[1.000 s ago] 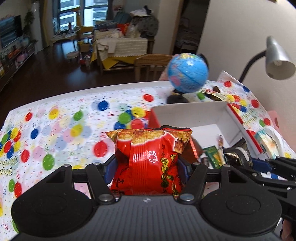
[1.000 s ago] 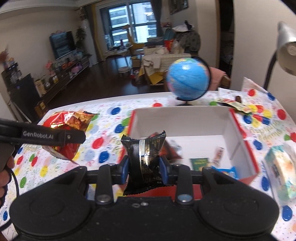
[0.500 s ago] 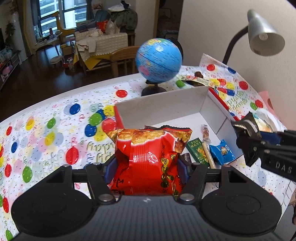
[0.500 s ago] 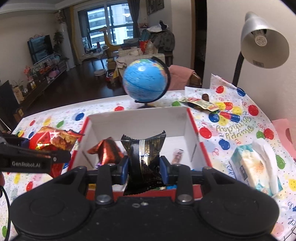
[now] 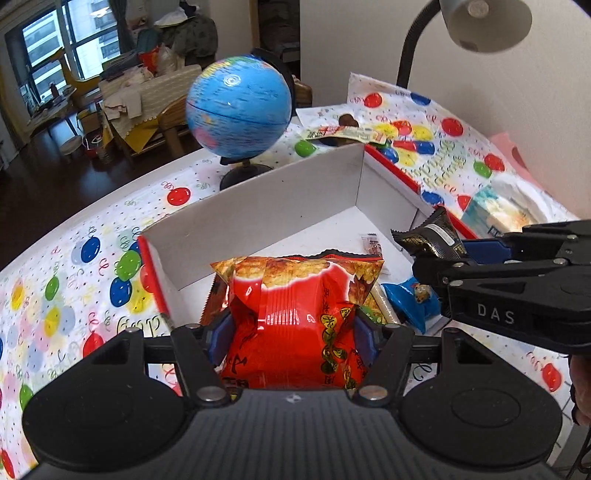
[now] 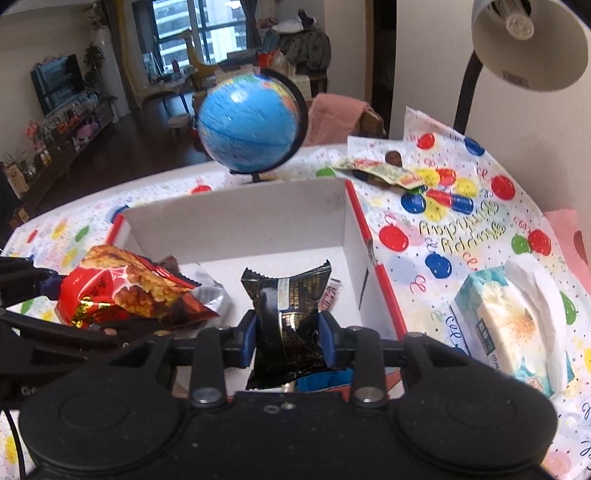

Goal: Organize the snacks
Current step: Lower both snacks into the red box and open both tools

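While over one box (image 5: 280,199), two tools (image 5: 291,332) (image 6: 288,332), two packets (image 5: 295,317) (image 6: 288,310)

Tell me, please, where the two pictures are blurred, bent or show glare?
Left wrist view: the globe is smeared by motion, the table edge bows from the fisheye, a white glare streak lies on the red snack bag, and the lamp is cut off at the top. Right wrist view: the globe is also smeared, while the black snack packet in the tongs looks sharp.
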Available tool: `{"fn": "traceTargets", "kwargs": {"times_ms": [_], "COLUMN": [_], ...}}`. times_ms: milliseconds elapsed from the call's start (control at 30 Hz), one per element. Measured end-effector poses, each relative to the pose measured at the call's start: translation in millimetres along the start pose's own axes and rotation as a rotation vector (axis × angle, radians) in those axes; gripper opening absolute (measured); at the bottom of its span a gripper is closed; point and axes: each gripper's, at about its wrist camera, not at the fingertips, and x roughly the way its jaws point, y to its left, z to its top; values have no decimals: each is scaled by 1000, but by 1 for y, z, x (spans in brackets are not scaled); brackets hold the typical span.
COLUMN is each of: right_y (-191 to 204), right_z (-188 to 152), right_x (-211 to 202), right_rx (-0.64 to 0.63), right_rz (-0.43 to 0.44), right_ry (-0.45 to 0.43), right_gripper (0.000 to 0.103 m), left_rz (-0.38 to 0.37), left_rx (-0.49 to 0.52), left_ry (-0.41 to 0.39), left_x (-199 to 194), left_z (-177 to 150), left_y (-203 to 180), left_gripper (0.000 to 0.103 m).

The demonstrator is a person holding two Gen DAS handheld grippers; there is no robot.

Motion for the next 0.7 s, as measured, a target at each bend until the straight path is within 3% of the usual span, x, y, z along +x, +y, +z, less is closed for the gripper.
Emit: {"fn": "traceTargets", "kwargs": {"times_ms": [500,700], "right_y": [-10,-9], "right_z": [1,-1], "right_x": [33,31], "right_rx": [12,17], "right_rz": [-1,2], "right_ry": [61,63], "right_gripper": [35,46], "left_rz": [14,2], "left_rx": [-3,-4], "left_ry": [63,65], "left_x": [39,40], "left_z": [10,9], "left_y": [4,3], "left_gripper": [66,69]}}
